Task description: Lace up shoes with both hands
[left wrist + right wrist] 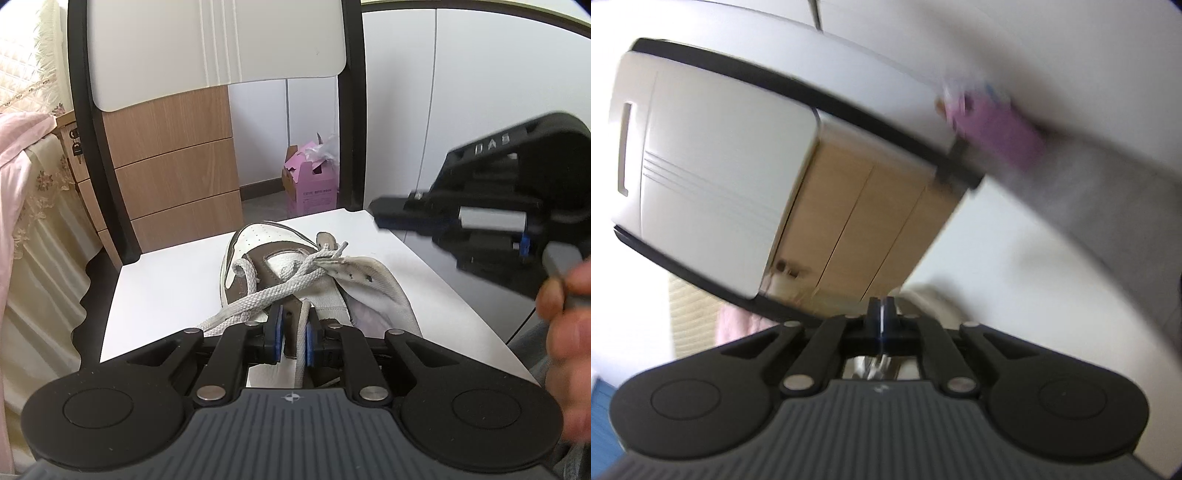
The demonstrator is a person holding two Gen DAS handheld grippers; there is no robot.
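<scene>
A white chair with a black frame stands in the middle, and on its seat lies the shoe, a white and brown sneaker with its toe toward the backrest. Behind it I see a wooden drawer cabinet and a pink box on the floor.

The shoe looks light but firm enough to stay in place; its upper is soft and folds open on one side. The left gripper is clenched on the brown eyelet flap at the near end of the shoe, with a strand of lace beside it between the pads.

The right gripper hangs above the seat, well apart from the shoe. Its jaws are closed together, and I cannot see anything between them.

The white lace is soft, limp and a bit frayed. It crosses loosely over the tongue. I think the stiff tip is the best place to take hold, because the woven part will bend and slip away.
</scene>
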